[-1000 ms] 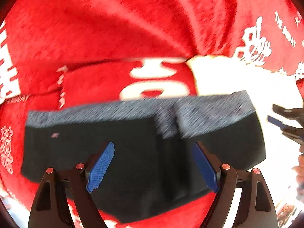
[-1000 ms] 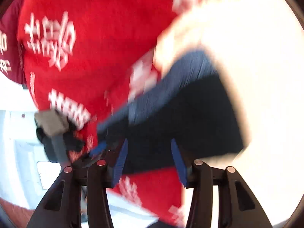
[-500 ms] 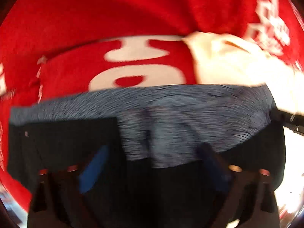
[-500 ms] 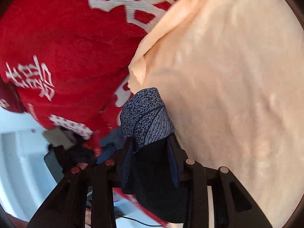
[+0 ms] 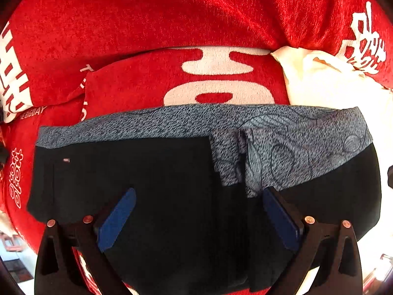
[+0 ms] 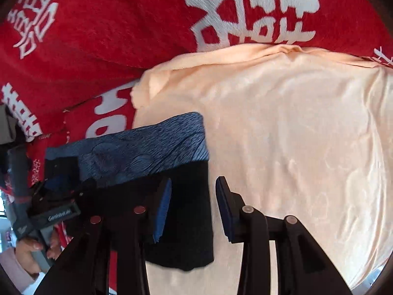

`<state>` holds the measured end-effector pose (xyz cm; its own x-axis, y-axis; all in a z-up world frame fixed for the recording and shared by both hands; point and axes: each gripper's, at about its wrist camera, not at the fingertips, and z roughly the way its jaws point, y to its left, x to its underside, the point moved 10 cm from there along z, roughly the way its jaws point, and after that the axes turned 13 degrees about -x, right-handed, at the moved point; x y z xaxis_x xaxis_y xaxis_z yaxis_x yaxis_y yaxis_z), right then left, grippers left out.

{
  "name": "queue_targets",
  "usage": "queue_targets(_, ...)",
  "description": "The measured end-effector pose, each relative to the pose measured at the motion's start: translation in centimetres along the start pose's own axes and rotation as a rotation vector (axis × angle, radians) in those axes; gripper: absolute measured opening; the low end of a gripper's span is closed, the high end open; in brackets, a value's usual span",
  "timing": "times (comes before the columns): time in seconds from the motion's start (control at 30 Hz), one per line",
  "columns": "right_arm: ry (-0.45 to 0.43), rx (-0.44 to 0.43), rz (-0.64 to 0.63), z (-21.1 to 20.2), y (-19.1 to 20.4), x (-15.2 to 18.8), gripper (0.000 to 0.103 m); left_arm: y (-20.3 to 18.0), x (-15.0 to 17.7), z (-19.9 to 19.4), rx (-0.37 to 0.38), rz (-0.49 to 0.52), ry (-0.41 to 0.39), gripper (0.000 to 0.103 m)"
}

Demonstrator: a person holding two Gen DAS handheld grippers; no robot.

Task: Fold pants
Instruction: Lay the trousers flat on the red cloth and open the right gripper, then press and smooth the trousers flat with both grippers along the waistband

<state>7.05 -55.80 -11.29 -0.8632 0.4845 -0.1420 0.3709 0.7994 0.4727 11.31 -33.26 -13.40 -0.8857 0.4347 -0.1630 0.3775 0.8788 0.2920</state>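
Folded black pants [image 5: 152,184] with a grey patterned waistband [image 5: 282,127] lie flat, partly on a red blanket and partly on a cream cloth. My left gripper [image 5: 199,191] points down just above their middle, wide open, with nothing pinched. In the right wrist view the pants [image 6: 186,221] reach up to my right gripper [image 6: 194,180]. Its jaws are opening, the right edge of the pants lies between them, and the pads do not press on it. A hand [image 6: 27,248] holding the left gripper's grey handle shows at the lower left.
The red blanket [image 5: 196,12] with white characters covers the far side and the left. The cream cloth [image 6: 282,135] spreads to the right of the pants, and its corner [image 5: 319,78] shows beyond the waistband. Pale floor shows at the lower left.
My left gripper opened wider and sank closer to the pants. My right gripper, clamped on the pants' right edge half a second ago, has let go; the pants lie flat.
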Motion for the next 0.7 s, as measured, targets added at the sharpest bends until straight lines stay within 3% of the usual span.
queue_targets(0.1, -0.009, -0.077, -0.053, -0.1, 2.8, 1.4, 0.041, 0.3, 0.5, 0.3, -0.037, 0.022, -0.002, 0.103)
queue_targets(0.17, 0.037, -0.124, -0.077, 1.8, 5.3, 2.7, 0.041, 0.0, 0.8, 0.4, -0.051, 0.024, -0.003, 0.103)
queue_targets(0.27, 0.121, -0.069, -0.109, 5.2, 5.7, 5.1, 0.041, 0.7, 1.0, 0.1, -0.062, -0.007, 0.012, 0.103)
queue_targets(0.43, 0.135, 0.018, -0.25, 5.8, 7.6, 5.4, 0.041, 2.5, 3.2, 0.0, -0.068, -0.056, 0.067, 0.103)
queue_targets(0.7, 0.149, 0.01, -0.273, 6.1, 7.6, 5.0, 0.047, 5.4, 5.0, 0.3, -0.048, -0.105, 0.08, 0.103)
